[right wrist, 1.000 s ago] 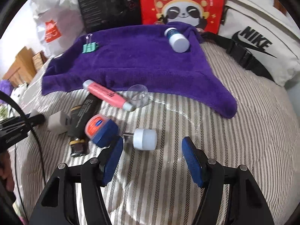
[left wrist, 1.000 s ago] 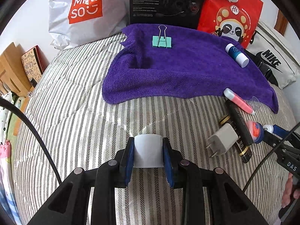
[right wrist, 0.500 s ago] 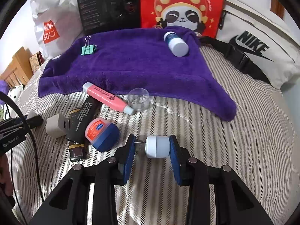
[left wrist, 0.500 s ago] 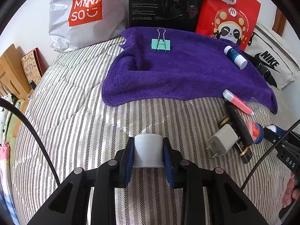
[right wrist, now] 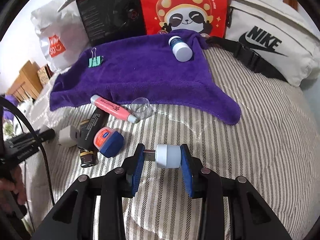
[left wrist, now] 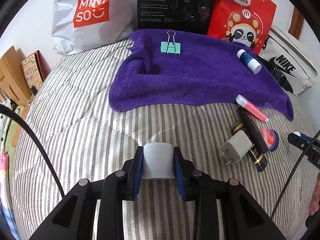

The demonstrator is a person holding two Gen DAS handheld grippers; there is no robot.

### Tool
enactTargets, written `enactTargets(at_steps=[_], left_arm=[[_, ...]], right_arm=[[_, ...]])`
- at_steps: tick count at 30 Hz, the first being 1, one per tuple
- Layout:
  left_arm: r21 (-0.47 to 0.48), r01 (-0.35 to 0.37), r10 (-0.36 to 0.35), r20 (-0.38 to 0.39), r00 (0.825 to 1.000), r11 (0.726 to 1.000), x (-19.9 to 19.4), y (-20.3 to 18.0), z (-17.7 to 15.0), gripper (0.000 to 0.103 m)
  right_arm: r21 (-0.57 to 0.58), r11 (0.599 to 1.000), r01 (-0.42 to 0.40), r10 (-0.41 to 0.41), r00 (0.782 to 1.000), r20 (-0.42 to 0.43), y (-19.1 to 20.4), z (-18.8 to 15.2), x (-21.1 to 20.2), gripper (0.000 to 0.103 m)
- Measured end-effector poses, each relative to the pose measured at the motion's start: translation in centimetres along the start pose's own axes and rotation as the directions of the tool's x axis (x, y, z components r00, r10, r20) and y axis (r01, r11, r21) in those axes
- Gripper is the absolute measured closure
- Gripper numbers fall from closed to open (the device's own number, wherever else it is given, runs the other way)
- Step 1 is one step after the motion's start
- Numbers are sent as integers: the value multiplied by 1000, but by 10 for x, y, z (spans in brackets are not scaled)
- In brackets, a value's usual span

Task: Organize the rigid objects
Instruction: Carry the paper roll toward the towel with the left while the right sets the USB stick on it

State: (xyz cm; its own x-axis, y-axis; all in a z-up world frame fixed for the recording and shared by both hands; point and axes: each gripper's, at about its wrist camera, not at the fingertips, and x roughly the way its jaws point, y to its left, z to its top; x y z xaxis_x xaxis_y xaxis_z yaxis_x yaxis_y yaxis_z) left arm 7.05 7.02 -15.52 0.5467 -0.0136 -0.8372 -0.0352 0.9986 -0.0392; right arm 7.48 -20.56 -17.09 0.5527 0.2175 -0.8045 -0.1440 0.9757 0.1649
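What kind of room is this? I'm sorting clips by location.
Most likely a bedroom: the work surface is a bed with a striped quilted cover, shopping bags and a Nike bag lean along its far edge, and wooden furniture stands beside it.

Bright, even daylight, sharp focus (fisheye-bent edges, dark corners)

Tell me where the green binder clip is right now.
The green binder clip lies on the purple towel near its far left corner, just in front of the black box; the right wrist view shows it at upper left.
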Motion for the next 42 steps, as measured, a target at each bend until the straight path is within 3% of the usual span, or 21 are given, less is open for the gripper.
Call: enactTargets(at_steps=[10, 22, 36, 42], left_arm=[[-20, 42, -42, -7, 999, 999, -14, 2, 1, 76], [-27, 67, -66, 24, 998, 997, -25, 5, 42, 76], [-10, 64, -64, 26, 998, 998, -8, 1, 89, 76], [-22, 75, -74, 27, 997, 997, -1, 6, 106, 76]], right_arm=[[-3, 1000, -8, 8, 999, 40, -14, 16, -22, 67], [-38, 999, -27, 30, 996, 87, -13, 53, -28, 67], [-57, 998, -16, 20, 997, 76, -23, 119, 13, 67], [-50, 999, -17, 19, 999, 34, -31, 137, 41, 67]])
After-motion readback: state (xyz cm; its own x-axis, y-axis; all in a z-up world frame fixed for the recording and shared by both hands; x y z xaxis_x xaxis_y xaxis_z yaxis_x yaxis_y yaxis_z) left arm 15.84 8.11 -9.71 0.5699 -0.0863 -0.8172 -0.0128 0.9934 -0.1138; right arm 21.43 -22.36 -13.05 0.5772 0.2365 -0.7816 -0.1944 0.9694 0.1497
